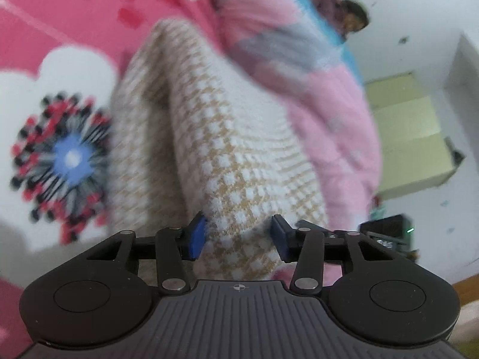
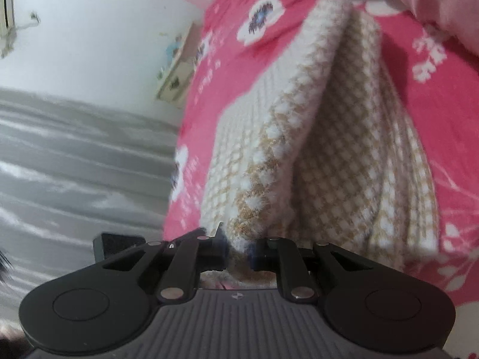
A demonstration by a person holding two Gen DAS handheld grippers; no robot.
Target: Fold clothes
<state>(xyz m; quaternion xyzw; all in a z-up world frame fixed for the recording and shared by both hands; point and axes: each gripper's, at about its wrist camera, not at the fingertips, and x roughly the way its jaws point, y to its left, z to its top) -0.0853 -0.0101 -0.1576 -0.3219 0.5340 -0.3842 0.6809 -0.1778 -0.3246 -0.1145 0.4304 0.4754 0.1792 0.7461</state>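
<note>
On the bed, I have both grippers on a fluffy cream-and-tan houndstooth knit garment, which lies partly bunched on a bright pink bedsheet printed with white flowers. My left gripper has its jaws clamped on a raised fold of the knit: the blue pads press into the fabric from both sides, with a thick wad of it between them. My right gripper has its jaws nearly together, pinching a thinner edge of the same garment, whose fuzzy border rises from the jaws as a ridge running away toward the head of the bed. From the right wrist view, the garment falls in two sloping panels on either side of that ridge. A pink quilt with grey and blue patches is heaped just beyond the knit, touching its far edge in the left wrist view. A pale yellow-green cabinet stands against the white wall behind, and grey floor shows beside the bed. Both views are blurred.
</note>
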